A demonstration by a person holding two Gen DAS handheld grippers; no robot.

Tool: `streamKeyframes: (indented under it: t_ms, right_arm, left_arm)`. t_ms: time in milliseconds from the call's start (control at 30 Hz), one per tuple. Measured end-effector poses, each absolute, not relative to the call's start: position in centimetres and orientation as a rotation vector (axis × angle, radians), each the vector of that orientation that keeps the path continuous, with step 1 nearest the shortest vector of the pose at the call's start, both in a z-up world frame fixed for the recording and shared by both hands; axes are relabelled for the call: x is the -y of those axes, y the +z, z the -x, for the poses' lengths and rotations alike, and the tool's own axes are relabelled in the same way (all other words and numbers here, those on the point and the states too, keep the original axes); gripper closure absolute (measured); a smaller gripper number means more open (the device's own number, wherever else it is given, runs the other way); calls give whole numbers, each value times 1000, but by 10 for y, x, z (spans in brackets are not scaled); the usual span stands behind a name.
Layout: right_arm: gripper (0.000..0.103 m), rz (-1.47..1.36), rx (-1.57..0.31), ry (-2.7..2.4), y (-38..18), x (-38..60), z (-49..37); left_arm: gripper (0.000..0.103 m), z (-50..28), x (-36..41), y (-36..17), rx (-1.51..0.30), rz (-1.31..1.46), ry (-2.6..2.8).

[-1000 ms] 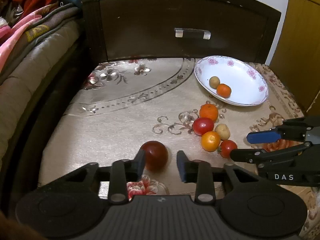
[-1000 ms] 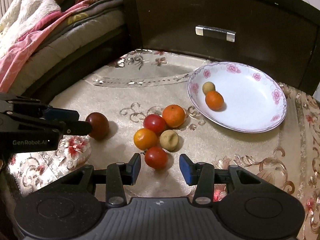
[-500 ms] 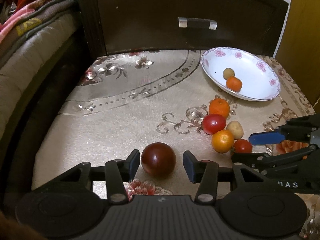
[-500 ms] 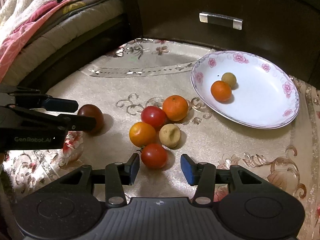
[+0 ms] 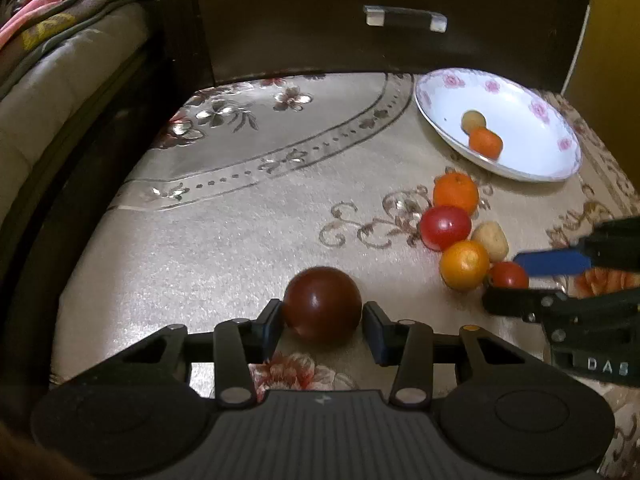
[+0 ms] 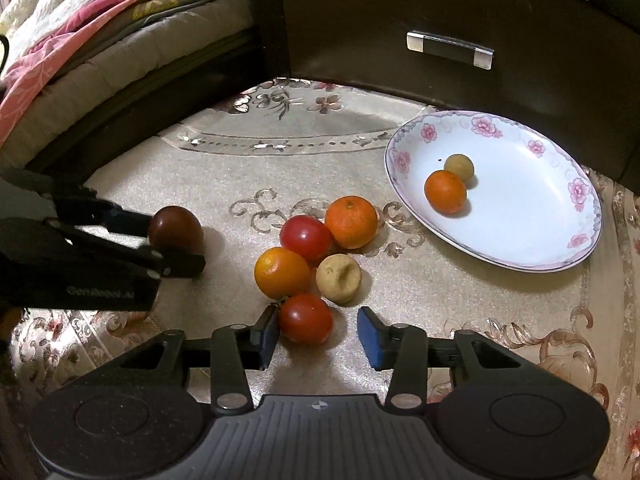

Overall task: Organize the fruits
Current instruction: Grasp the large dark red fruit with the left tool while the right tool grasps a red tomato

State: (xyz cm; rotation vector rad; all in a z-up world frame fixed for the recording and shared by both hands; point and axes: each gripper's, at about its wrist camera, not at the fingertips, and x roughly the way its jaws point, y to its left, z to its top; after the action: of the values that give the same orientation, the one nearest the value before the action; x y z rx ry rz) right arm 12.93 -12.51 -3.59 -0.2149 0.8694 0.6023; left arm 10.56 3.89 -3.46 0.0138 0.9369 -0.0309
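Observation:
A dark red tomato [image 5: 320, 304] rests on the patterned cloth between the fingers of my left gripper [image 5: 323, 324]. Its jaws are closing and both pads touch the tomato's sides; from the right wrist view the left gripper [image 6: 170, 244] straddles this tomato [image 6: 176, 224]. My right gripper [image 6: 318, 330] is closing around a small red tomato [image 6: 306, 318]: the left pad touches it, the right pad stands apart. Behind lie two oranges [image 6: 351, 222], a red tomato [image 6: 305, 238] and a yellowish fruit [image 6: 339, 278]. The flowered plate [image 6: 520, 216] holds an orange [image 6: 445, 192] and a tan fruit [image 6: 459, 168].
A dark drawer front with a metal handle [image 6: 448, 50] rises just behind the plate. A bed with folded blankets [image 6: 80, 40] borders the cloth on the left. A yellow wooden panel [image 5: 612, 40] stands at the far right.
My left gripper has come down and forward, so the dark tomato now sits between its pads. The right gripper crept forward around the small red tomato, which now touches its left pad.

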Motion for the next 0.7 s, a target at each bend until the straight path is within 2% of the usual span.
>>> streamKeyframes:
  t_ms: [367,700]
  right_arm:
    - [81,192,-878,625,-36,126,-131]
    - [82,186,-892,606,-33,137,-130]
  left_arm:
    - [56,-109,-38,-34,-932,-11,-42]
    - [56,-99,-24,-25,-933,-27,-132]
